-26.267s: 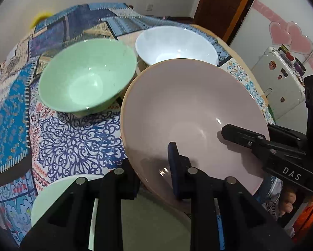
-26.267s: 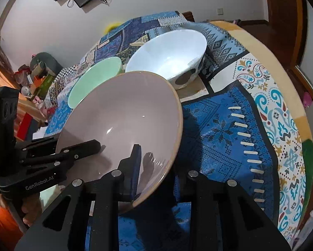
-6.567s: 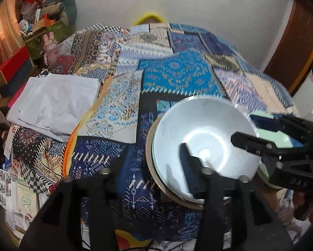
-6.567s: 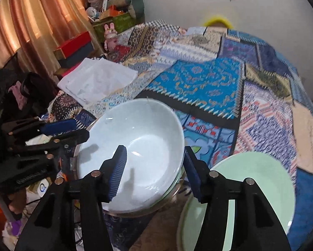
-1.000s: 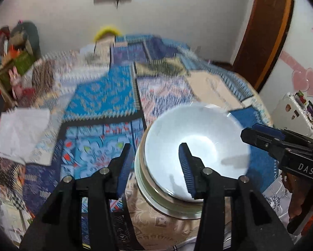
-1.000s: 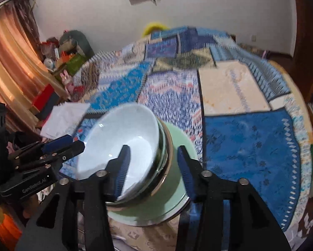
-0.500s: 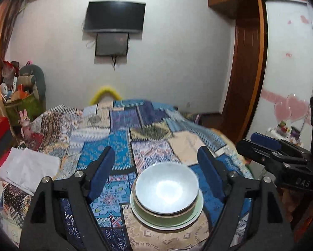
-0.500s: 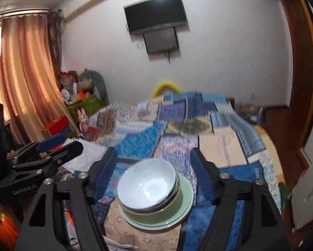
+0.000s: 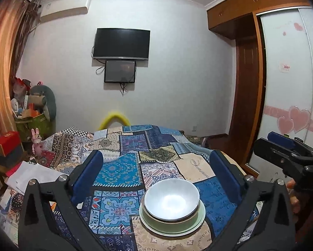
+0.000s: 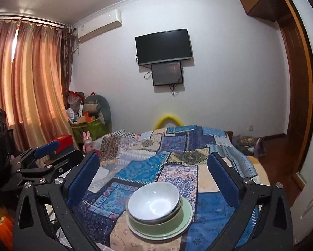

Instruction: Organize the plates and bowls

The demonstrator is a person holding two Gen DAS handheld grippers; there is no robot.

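A white bowl (image 9: 171, 200) sits on top of a nested stack: beneath it a darker-rimmed bowl, then a green bowl (image 9: 173, 221), all on a pale green plate (image 9: 200, 216). The stack rests near the close edge of a patchwork cloth (image 9: 123, 171) covering the table. The left gripper (image 9: 156, 179) and right gripper (image 10: 153, 178) hover above and behind the stack, jaws opening wide, nothing between them. A dark television (image 9: 121, 44) hangs on the far wall.

Lower bowls (image 9: 171, 216) mostly hidden under the white bowl (image 9: 171, 197); perhaps two
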